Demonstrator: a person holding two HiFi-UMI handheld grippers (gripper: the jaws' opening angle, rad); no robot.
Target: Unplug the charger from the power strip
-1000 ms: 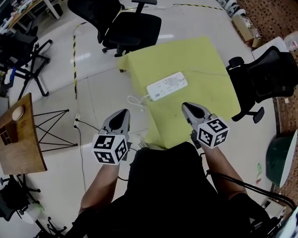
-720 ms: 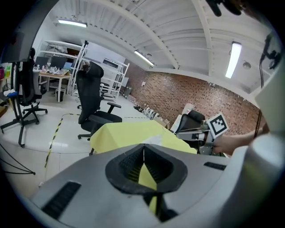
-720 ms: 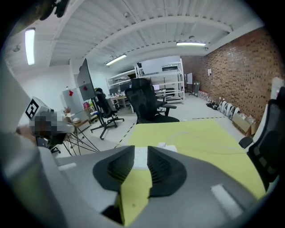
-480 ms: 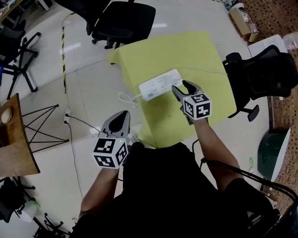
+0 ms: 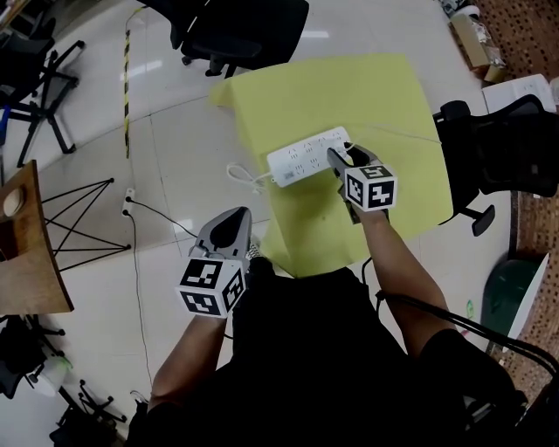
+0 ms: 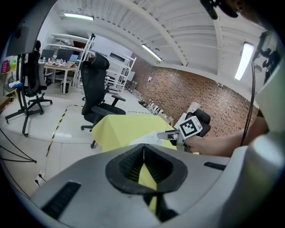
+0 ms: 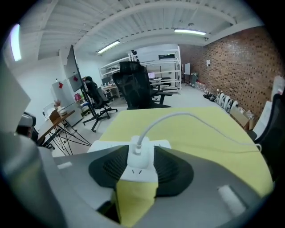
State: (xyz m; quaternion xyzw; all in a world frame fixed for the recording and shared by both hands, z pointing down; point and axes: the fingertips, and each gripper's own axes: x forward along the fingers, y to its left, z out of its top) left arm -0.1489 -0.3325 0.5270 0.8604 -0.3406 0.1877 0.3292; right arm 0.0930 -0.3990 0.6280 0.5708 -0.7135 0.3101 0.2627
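Seen from my head, the right gripper (image 5: 341,157) reaches onto a yellow worktop (image 5: 349,96) at the centre of the frame. Its tip sits at the right end of a white power strip (image 5: 301,157) and hides whatever is plugged in there. Only the right gripper view shows it: a white charger (image 7: 141,153) stands upright in the strip, squarely between my jaws. These jaws have just been closing, and their black pads seem to rest against the charger's two sides, though I cannot be sure how firmly. The left gripper (image 5: 231,223) hangs at lower left, off the worktop and over the floor (image 5: 175,131). Its own view shows its jaws together with nothing between them.

In the head view the strip's long axis runs from lower left to upper right, and its cord (image 5: 243,177) loops off the left end over the worktop's edge. The charger points straight up from the strip. A thin white cable (image 7: 178,116) leaves its top and arcs right across the yellow surface.

The floor is pale and glossy. A black office chair (image 5: 236,26) stands beyond the worktop, and another (image 5: 507,148) stands at the right edge. A brick wall (image 7: 240,67) lines the room's right side.
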